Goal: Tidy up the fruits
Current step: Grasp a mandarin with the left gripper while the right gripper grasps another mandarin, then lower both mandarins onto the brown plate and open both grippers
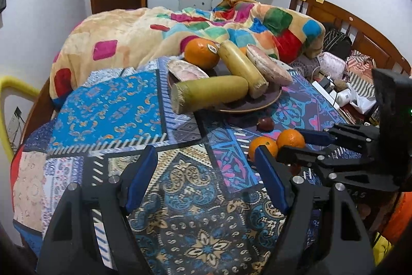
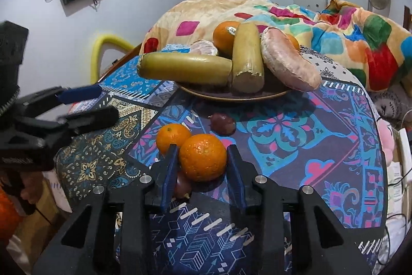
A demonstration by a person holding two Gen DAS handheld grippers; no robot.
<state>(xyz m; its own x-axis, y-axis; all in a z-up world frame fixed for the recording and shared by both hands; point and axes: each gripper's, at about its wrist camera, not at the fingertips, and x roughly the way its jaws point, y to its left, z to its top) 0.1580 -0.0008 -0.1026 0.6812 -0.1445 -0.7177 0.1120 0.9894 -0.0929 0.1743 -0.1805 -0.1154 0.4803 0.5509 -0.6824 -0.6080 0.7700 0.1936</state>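
Here the right gripper (image 2: 202,164) brackets the round orange citrus fruit (image 2: 202,157) on the patterned cloth, jaws not visibly clamped; it could roll into the neighbouring smaller orange (image 2: 172,137). Left gripper (image 1: 206,177) gapes empty.

light: even indoor, bright | edges: fisheye-bent, dark corners | blur: slight

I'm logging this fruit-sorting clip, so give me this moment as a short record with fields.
surface: patterned cloth
plate: holds two yellow-green stalk pieces, pomelo segments, a large orange
loose fruit: two oranges, one dark reddish fruit
right hand-held gripper: pads straddle the nearer orange, contact unclear
left hand-held gripper: open, empty, over the cloth
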